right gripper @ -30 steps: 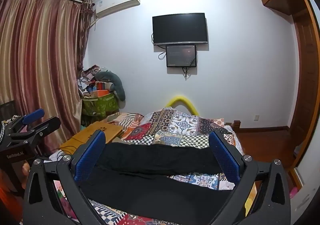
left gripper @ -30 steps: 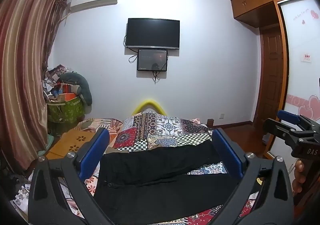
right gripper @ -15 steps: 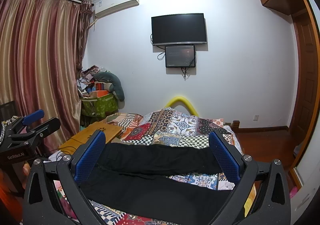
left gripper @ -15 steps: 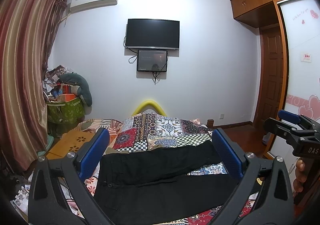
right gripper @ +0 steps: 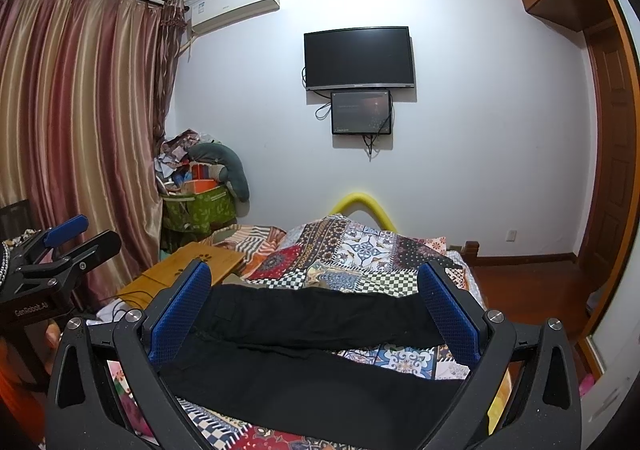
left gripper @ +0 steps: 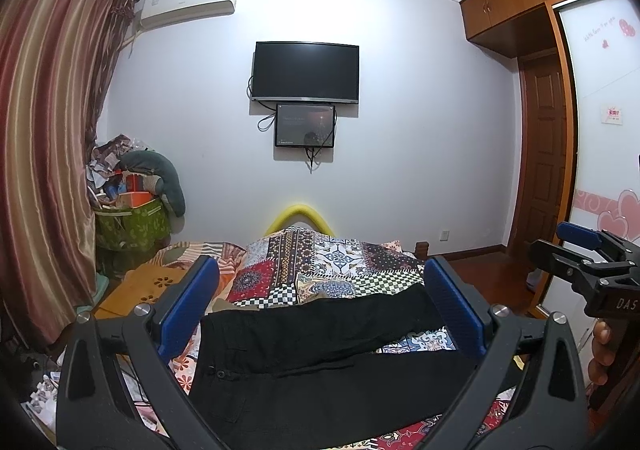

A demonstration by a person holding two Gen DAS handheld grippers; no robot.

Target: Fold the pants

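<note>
So, nearest to me is my left gripper [left gripper: 320,306], fingers spread wide with nothing between the blue pads [left gripper: 185,308], just hanging above the bed. My right gripper [right gripper: 314,304] is the same deal: spread wide, holding nothing, hovering over the near side of the bed. From the left camera I can see the right one poking in at the right edge, and from the right camera the left one shows up at the left edge, so they're well apart.

Right past the fingers are the black pants [left gripper: 320,366], lying flat across the patchwork quilt [left gripper: 332,262]. The waistband with its button [left gripper: 219,374] is on the left, and the two legs run off to the right, splayed apart a bit so a strip of quilt shows between them at the far ends. Neither gripper touches the fabric.

Left of the bed is a wooden lap desk [right gripper: 188,270], and behind it a green bin [right gripper: 200,210] stuffed with clutter in the corner next to the striped curtains [right gripper: 80,130]. A yellow curved thing [left gripper: 298,216] peeks up at the far end of the bed. On the back wall hangs a TV [left gripper: 306,72] with a smaller screen [left gripper: 305,125] just under it, and an air conditioner [left gripper: 188,6] up top left.
</note>
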